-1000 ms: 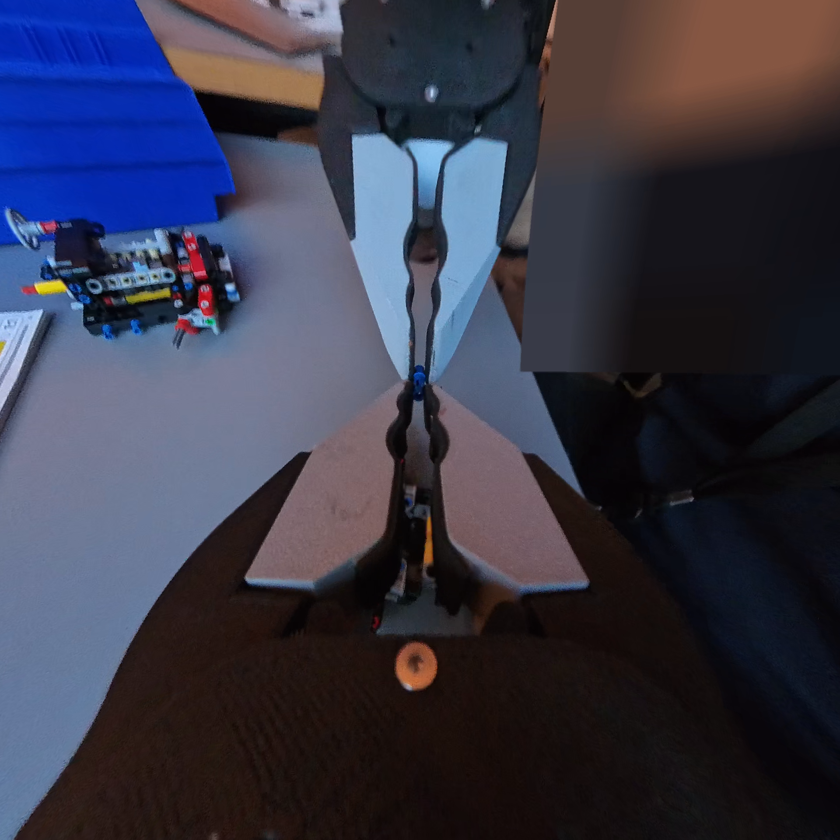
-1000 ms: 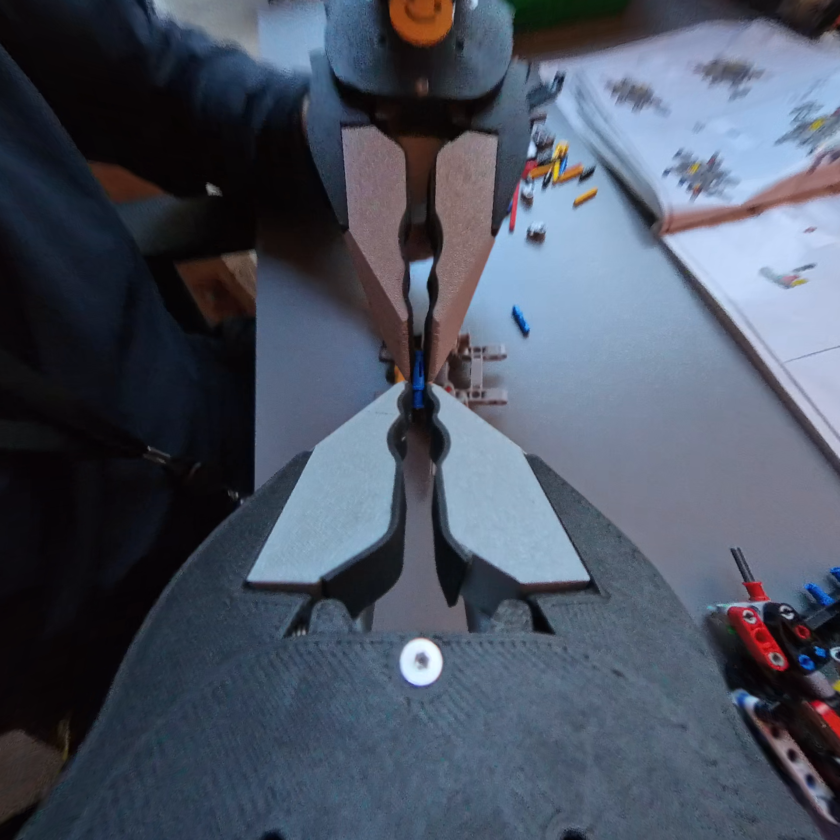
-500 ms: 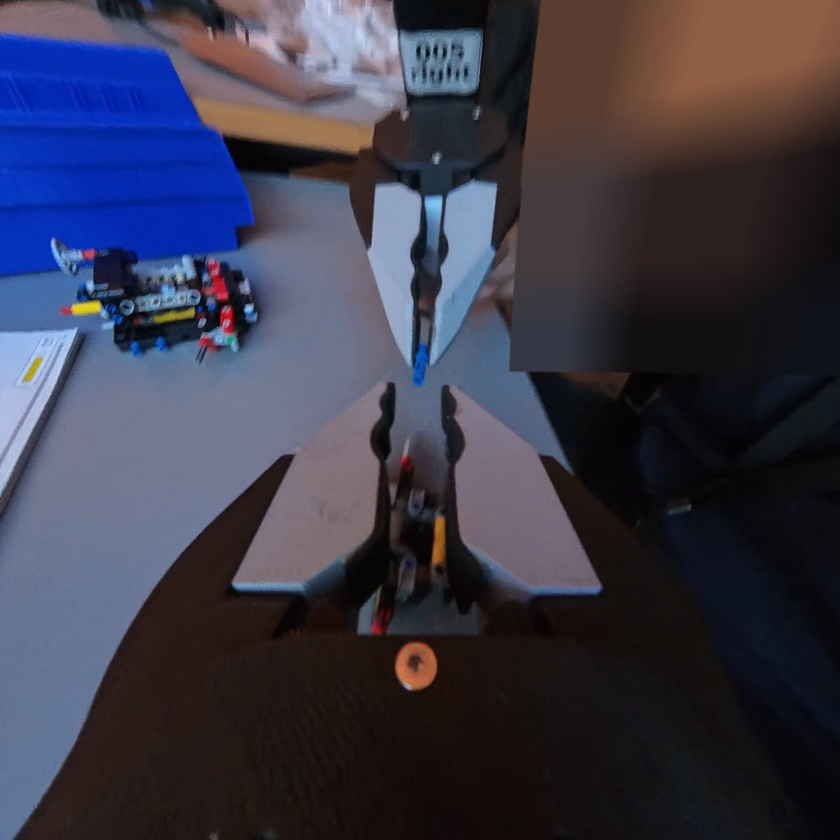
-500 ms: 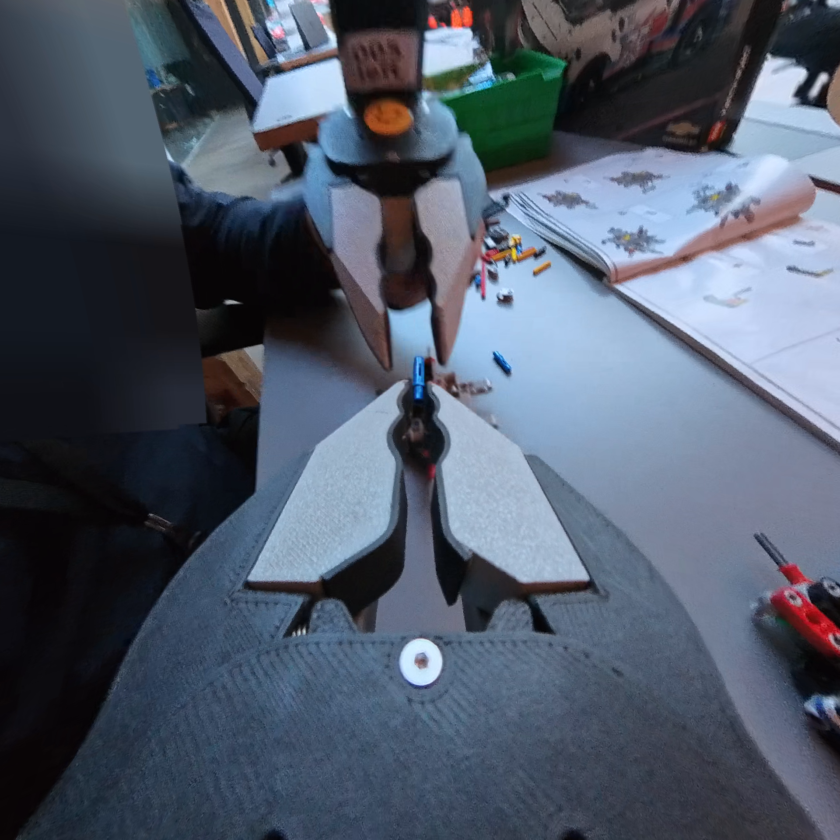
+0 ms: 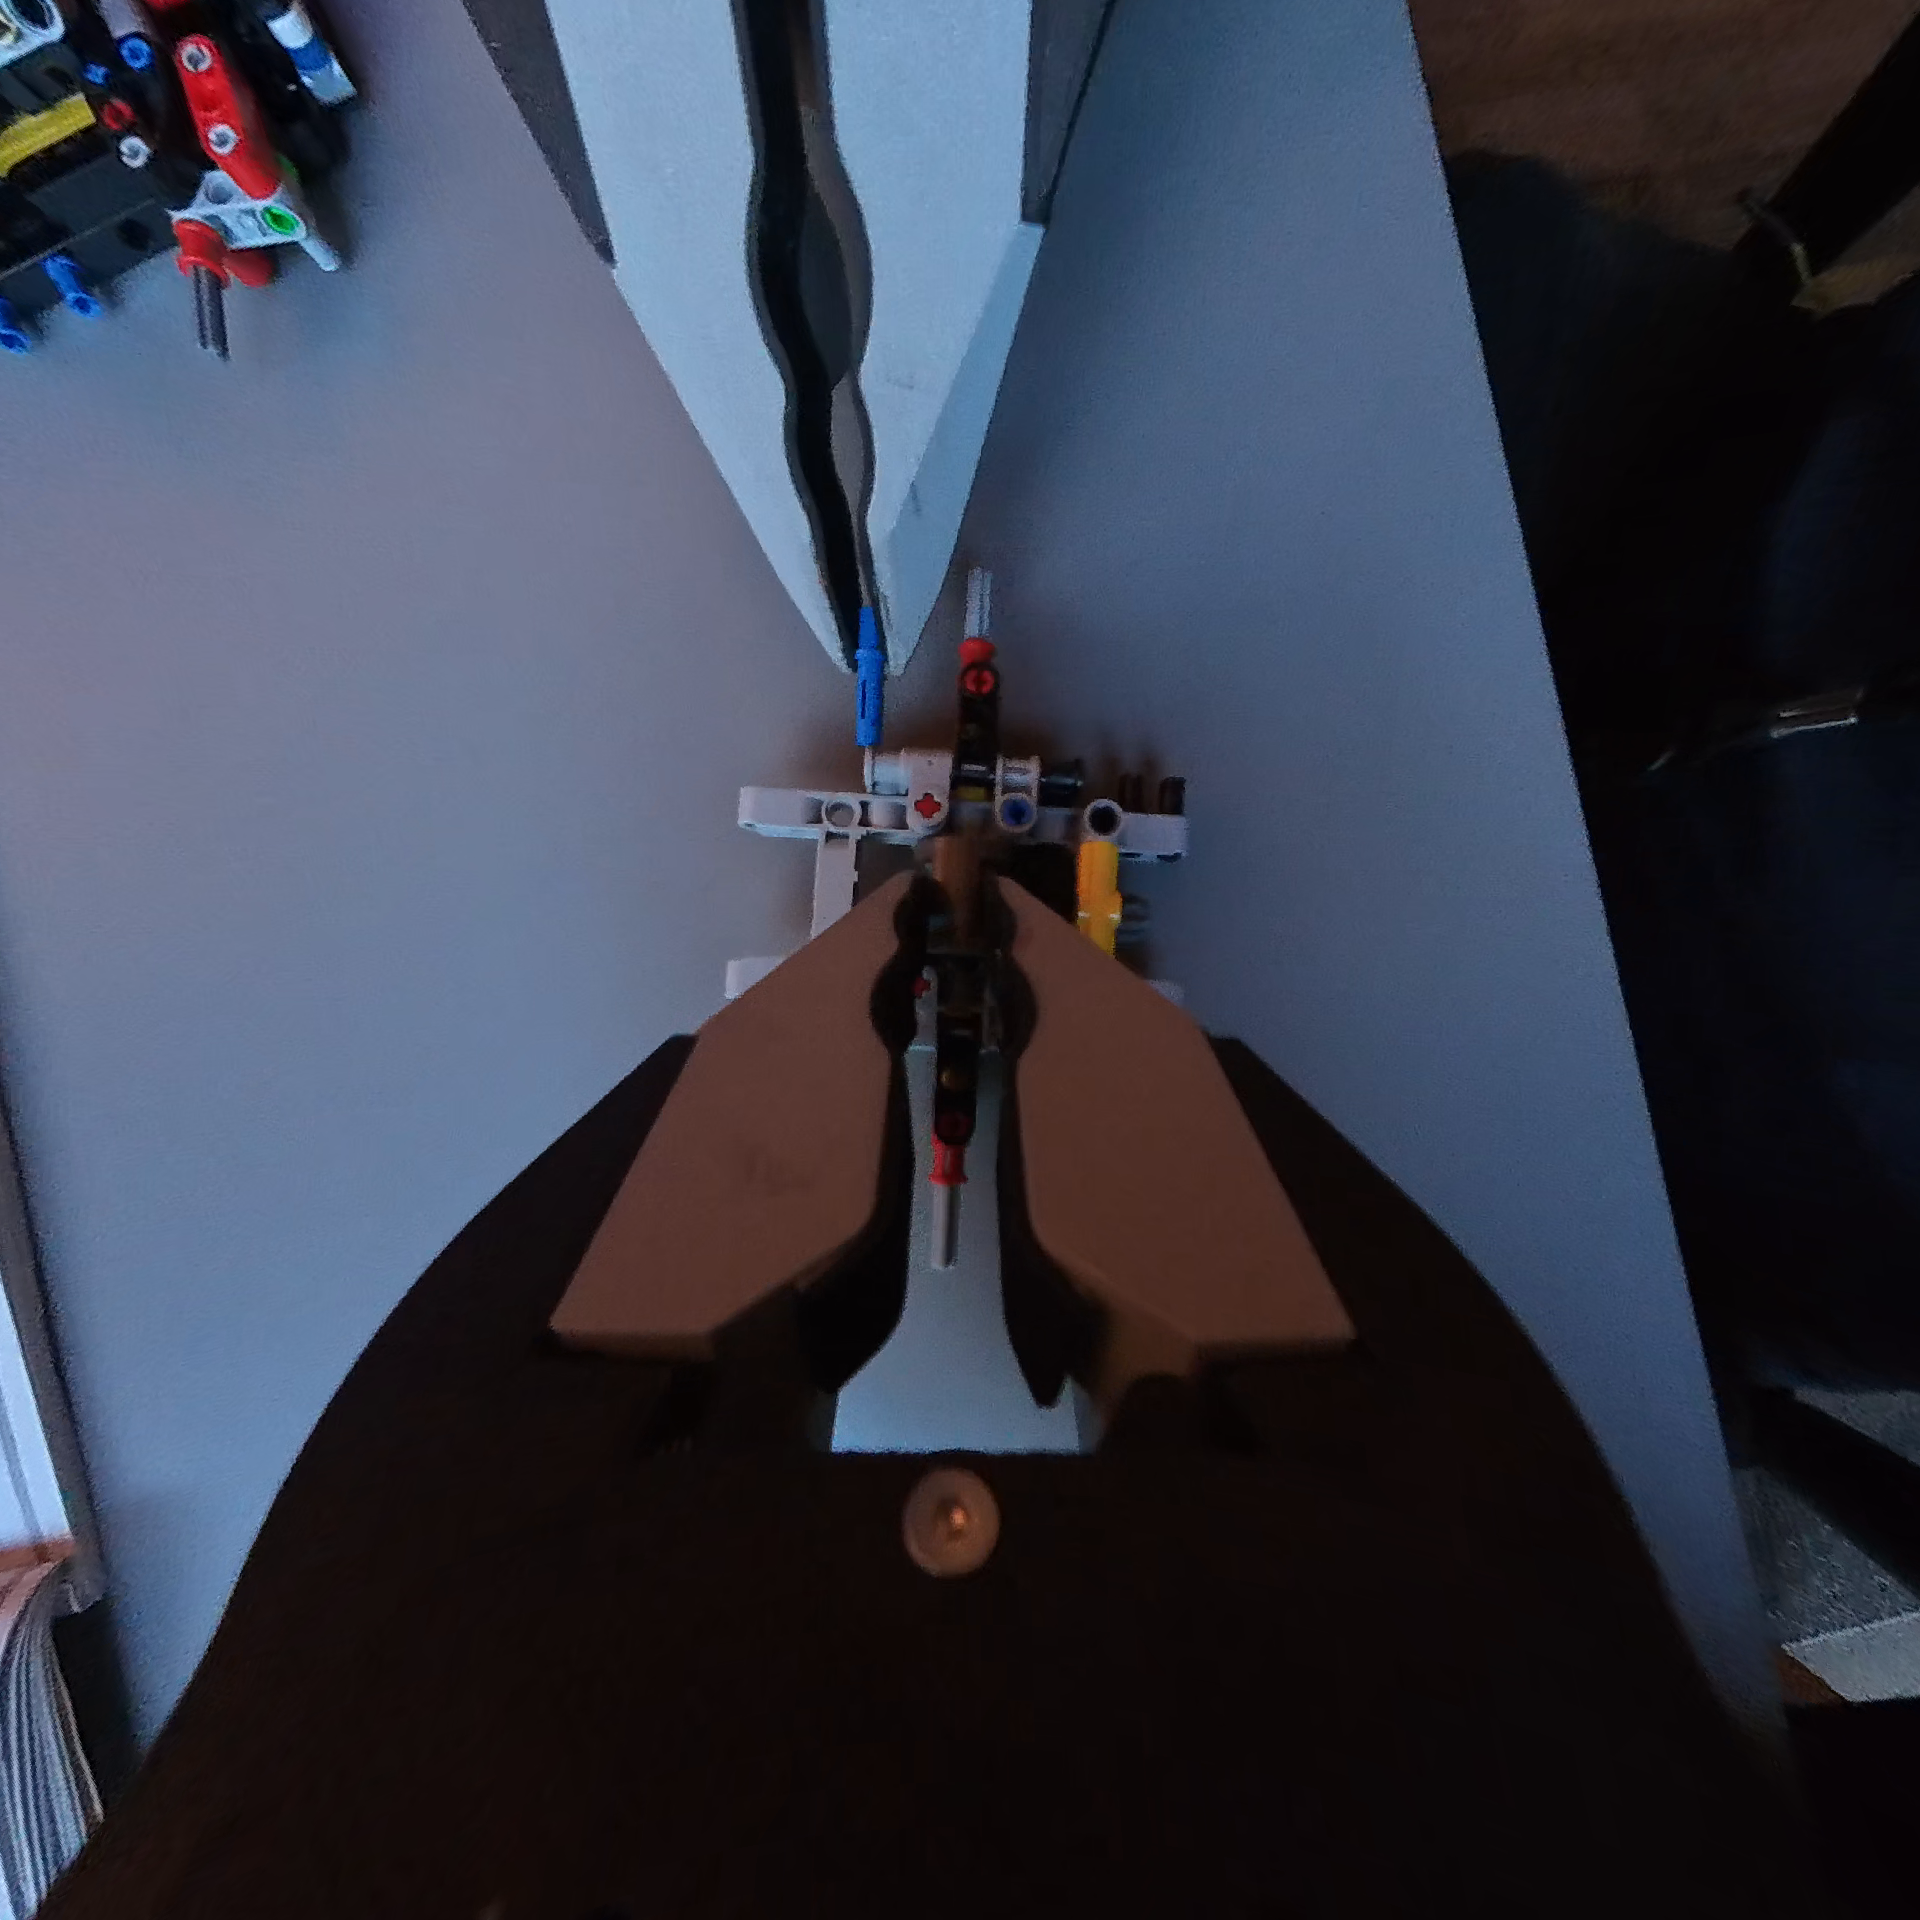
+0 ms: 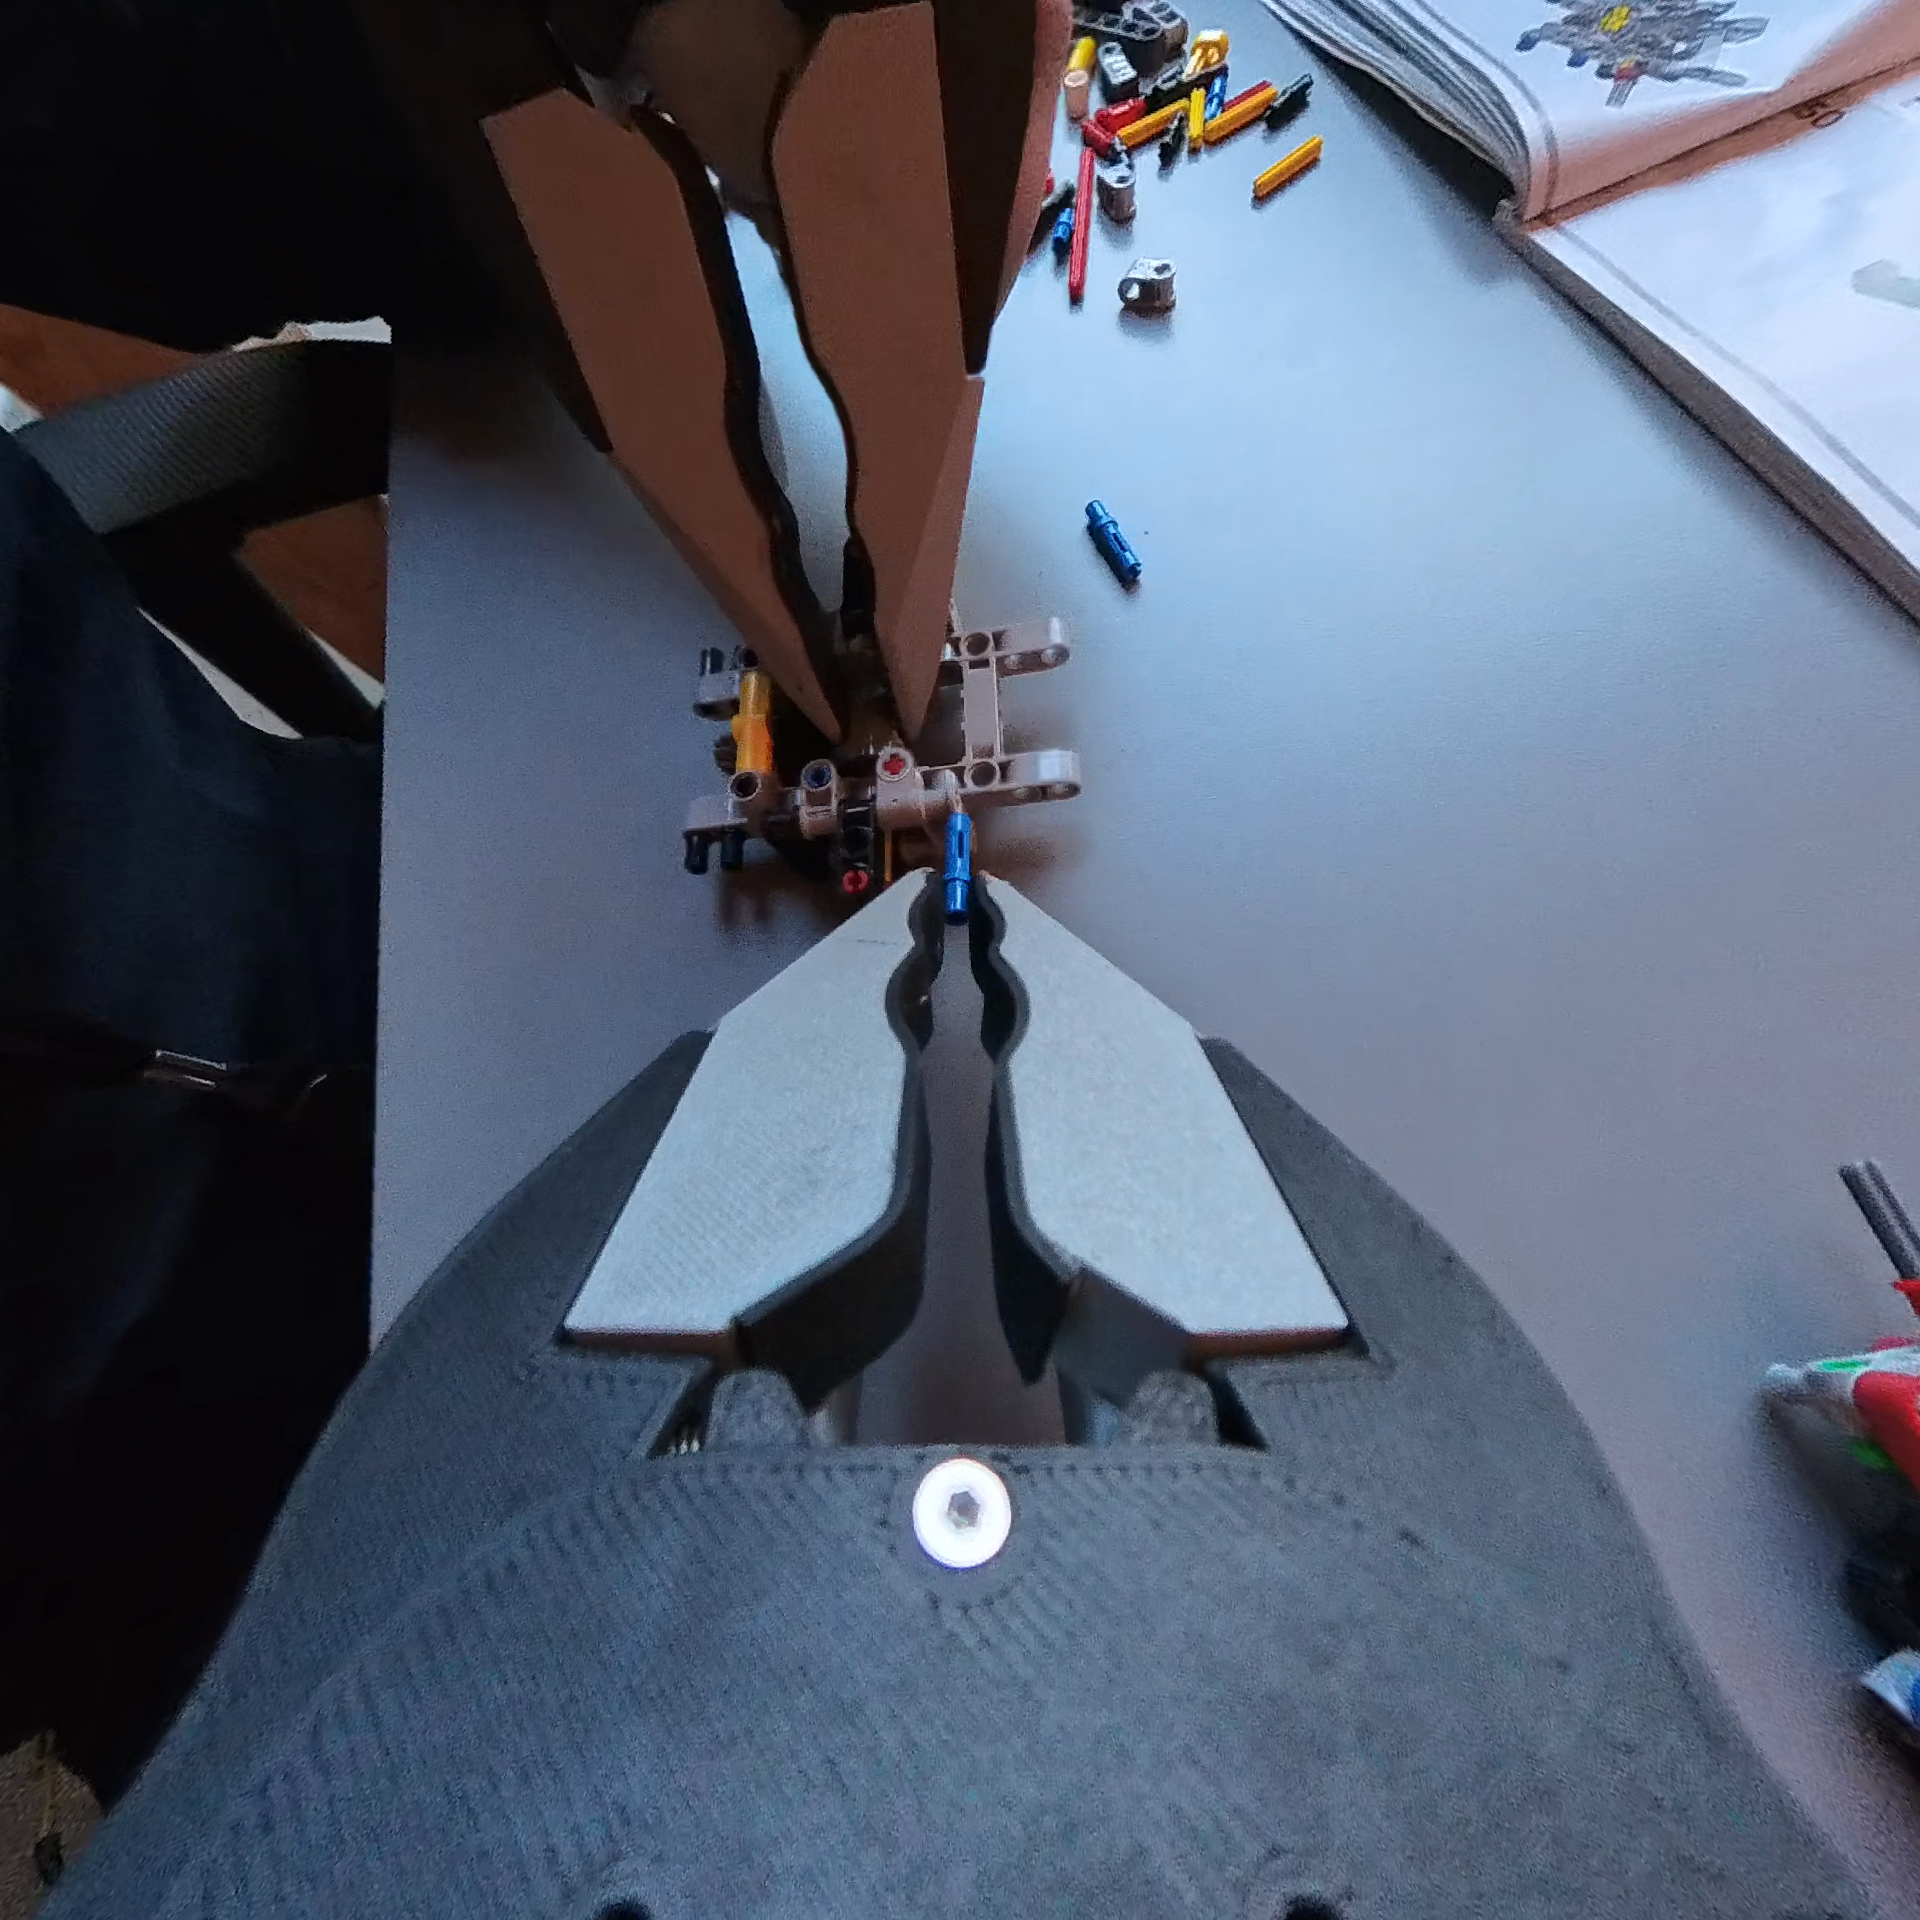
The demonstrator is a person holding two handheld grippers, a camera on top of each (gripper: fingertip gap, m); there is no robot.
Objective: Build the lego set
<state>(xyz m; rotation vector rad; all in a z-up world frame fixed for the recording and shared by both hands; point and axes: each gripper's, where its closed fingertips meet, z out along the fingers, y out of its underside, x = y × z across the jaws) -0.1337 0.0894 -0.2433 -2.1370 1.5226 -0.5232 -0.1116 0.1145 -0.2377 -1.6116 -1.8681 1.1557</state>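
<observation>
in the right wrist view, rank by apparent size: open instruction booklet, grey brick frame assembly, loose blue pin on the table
1. Open white paper instruction booklet, cut off by the frame
2. Grey plastic brick frame assembly
3. Loose blue plastic pin

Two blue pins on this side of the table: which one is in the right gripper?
The blue pin clamped at the right gripper fingertips, pointing into the grey frame. The other pin lies loose on the table.

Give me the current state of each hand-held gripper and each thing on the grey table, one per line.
Right hand-held gripper: shut on small blue plastic pin, pin tip at the frame.
Left hand-held gripper: closed on the grey beam frame assembly, which rests on the table.
Loose blue pin: lying free.
Pile of small coloured parts: scattered.
Paper instruction booklet: open.
Black-and-red brick model: resting untouched.
</observation>
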